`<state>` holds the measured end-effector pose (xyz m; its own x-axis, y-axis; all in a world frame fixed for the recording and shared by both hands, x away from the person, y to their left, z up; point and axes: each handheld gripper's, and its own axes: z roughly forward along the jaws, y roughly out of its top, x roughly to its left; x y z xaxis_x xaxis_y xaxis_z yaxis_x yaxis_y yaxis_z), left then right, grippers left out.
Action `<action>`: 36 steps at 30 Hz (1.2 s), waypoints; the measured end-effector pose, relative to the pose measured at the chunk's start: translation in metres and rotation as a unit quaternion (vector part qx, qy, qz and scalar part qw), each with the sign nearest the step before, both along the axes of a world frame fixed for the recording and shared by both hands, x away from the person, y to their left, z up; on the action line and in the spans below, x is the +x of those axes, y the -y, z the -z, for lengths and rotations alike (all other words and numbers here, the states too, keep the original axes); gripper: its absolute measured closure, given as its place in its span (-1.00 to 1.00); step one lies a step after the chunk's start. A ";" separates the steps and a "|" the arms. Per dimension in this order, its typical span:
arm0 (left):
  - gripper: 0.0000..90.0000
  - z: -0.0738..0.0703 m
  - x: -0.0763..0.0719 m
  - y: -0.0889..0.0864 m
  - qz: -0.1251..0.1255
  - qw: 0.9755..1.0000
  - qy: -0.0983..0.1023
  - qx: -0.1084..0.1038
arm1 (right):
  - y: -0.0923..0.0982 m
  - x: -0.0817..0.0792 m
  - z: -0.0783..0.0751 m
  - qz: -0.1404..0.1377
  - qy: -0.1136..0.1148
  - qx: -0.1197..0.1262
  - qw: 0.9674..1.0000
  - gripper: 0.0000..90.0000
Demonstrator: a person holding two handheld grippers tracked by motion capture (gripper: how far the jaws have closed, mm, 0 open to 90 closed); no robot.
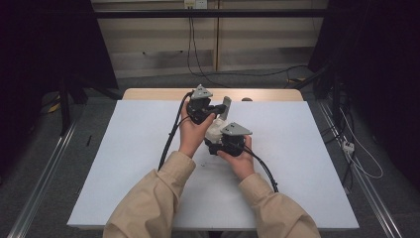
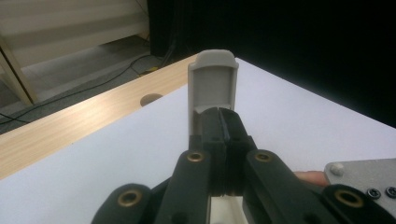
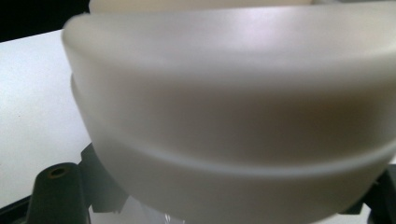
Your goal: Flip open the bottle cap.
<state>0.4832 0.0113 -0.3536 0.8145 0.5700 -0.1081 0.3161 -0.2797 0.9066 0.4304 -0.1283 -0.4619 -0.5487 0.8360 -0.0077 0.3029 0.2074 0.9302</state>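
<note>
Both grippers meet over the middle of the white table (image 1: 124, 163). My left gripper (image 2: 224, 122) has its black jaws pressed together at the foot of an upright grey-white plastic tab (image 2: 212, 81), which rises past the fingertips; more pale plastic shows below, between the jaw arms. From above, the left gripper (image 1: 207, 110) sits just left of that tab (image 1: 226, 105). My right gripper (image 1: 224, 145) is closed on a white rounded body (image 3: 233, 116) that looms very close and blurred. This white body (image 1: 214, 130) lies between the two hands.
A wooden strip (image 1: 148, 93) with a round hole (image 2: 151, 99) runs along the table's far edge. Black cables (image 1: 171, 136) trail from each gripper toward the person. Dark floor with cables and rails surrounds the table. The grey plate of the right gripper (image 2: 364, 175) shows nearby.
</note>
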 end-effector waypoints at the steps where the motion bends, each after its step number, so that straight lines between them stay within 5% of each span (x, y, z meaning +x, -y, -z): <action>1: 1.00 0.000 0.000 0.000 -0.001 1.000 0.000 -0.002 | 0.000 0.000 0.000 0.000 0.000 0.000 1.000 -0.58; 36: 0.99 0.007 0.009 0.009 0.007 1.000 -0.006 0.008 | 0.000 0.000 0.000 0.000 0.001 -0.003 1.000 -0.58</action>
